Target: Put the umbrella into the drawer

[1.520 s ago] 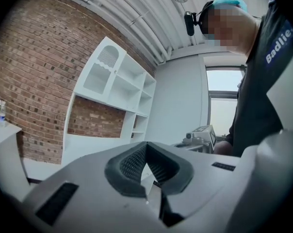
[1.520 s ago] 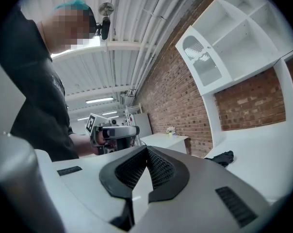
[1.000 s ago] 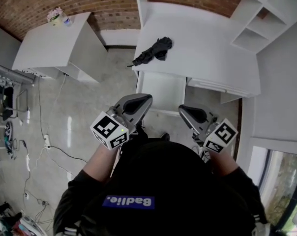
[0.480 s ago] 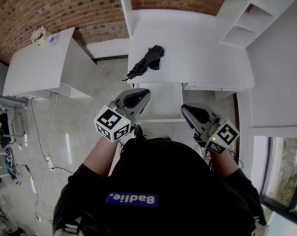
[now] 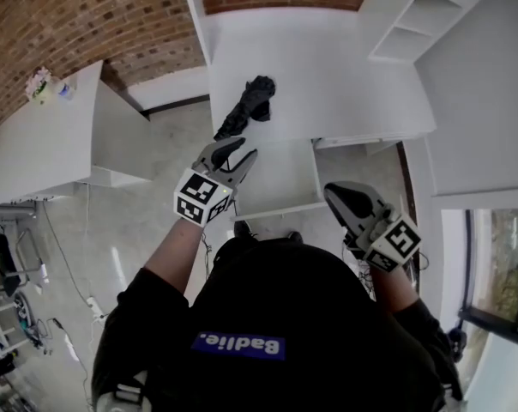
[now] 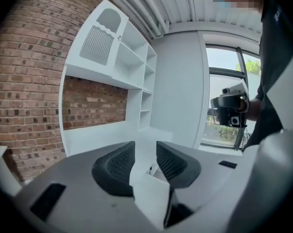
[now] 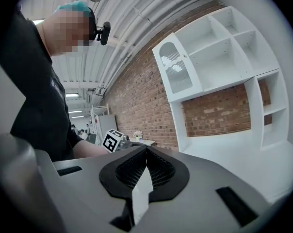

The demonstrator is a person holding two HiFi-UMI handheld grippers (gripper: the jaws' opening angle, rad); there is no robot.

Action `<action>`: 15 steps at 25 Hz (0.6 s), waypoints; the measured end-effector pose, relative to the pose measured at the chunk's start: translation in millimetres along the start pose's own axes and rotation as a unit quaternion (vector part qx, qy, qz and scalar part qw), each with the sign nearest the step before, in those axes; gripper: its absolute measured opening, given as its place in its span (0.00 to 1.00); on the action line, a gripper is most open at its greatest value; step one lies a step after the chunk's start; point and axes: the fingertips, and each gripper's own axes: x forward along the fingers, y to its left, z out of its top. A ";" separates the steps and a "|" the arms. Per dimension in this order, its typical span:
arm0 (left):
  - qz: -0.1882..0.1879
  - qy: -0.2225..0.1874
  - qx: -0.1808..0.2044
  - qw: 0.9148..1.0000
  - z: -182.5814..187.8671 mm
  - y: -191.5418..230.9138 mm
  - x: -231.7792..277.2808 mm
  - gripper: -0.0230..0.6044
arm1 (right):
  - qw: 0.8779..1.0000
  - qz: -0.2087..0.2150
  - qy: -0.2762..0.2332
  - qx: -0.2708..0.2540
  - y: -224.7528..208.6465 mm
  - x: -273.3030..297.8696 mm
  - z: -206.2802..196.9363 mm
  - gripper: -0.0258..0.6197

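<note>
Lying folded near the front left edge of the white surface (image 5: pixel 345 75), the black umbrella (image 5: pixel 249 106) points one end out past that edge. The open drawer (image 5: pixel 280 206) stands pulled out just below it, and nothing dark shows inside. The left tool (image 5: pixel 244 149) hovers close to the umbrella's overhanging end, above the drawer's left side. Its jaws have just been opening and stand partly spread, with nothing between them. The right tool (image 5: pixel 334 194) hangs beside the drawer's right front corner, jaws pressed together and empty. White shelves (image 5: pixel 413 15) rise behind the surface against a brick wall (image 5: pixel 87 24).
</note>
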 end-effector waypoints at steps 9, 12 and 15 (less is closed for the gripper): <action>-0.009 0.038 0.031 0.999 -27.9 53.7 54.7 0.32 | 0.996 -0.088 -0.005 0.018 -8.0 -15.7 -5.2 0.09; 0.000 0.055 0.037 0.998 -43.9 76.0 76.0 0.35 | 0.994 -0.108 0.000 0.014 -6.6 -20.0 -9.6 0.09; 0.010 0.077 0.038 0.996 -61.5 100.1 97.5 0.38 | 0.991 -0.131 -0.007 0.019 -8.8 -20.3 -8.1 0.09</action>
